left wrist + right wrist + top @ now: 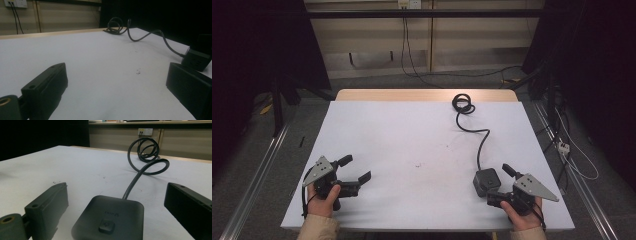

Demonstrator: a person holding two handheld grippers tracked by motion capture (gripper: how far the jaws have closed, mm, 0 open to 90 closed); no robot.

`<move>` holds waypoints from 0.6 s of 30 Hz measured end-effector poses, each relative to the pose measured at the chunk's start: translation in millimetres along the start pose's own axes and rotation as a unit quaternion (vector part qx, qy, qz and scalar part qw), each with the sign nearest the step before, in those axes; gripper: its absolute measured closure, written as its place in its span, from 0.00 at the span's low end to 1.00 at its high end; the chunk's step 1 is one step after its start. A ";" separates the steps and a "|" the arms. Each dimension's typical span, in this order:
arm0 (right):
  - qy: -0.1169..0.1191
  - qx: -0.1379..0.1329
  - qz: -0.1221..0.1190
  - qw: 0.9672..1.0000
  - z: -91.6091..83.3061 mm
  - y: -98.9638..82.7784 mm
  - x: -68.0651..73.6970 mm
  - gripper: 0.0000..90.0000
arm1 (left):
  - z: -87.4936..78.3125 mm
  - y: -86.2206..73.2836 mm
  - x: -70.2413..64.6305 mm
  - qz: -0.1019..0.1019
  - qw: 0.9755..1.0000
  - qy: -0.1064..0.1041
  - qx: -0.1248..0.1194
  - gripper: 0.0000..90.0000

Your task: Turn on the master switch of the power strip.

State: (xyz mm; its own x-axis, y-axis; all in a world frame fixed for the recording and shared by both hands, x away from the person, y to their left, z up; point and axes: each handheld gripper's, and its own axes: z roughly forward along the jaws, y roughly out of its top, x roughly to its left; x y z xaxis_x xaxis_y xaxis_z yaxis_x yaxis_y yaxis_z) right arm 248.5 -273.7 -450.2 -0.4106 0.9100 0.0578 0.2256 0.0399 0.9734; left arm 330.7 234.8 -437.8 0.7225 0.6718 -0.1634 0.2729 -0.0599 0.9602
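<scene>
Resting low at 7 o'clock on table (412, 130), left gripper (354, 169) jaws apart | right gripper (498, 181) at 5 o'clock, gaping around black box (486, 181), not pressing

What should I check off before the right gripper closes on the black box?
1. Right gripper open: ok.
2. Black box between its jaws: ok, pads not yet touching.
3. Box flat on the table: ok.
4. Cord free to follow: ok, it trails loosely to a coil at the far edge.
5. Left gripper out of the way: ok, open and holding nothing at the near left.
6. Far end of the cord unplugged: cannot tell.
</scene>
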 end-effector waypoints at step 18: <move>-0.003 0.003 0.003 1.000 -0.9 4.4 -3.9 0.12 | -0.4 -0.2 -0.5 0.005 1.000 0.000 0.001 0.04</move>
State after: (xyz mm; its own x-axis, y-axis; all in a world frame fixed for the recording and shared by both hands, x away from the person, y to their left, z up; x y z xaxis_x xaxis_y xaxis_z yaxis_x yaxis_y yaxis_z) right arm 250.3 -277.4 -446.0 -0.4042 0.9125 0.0631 0.2345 0.0367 0.9714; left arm 330.0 234.7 -437.8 0.7245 0.6718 -0.1545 0.2673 -0.0671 0.9613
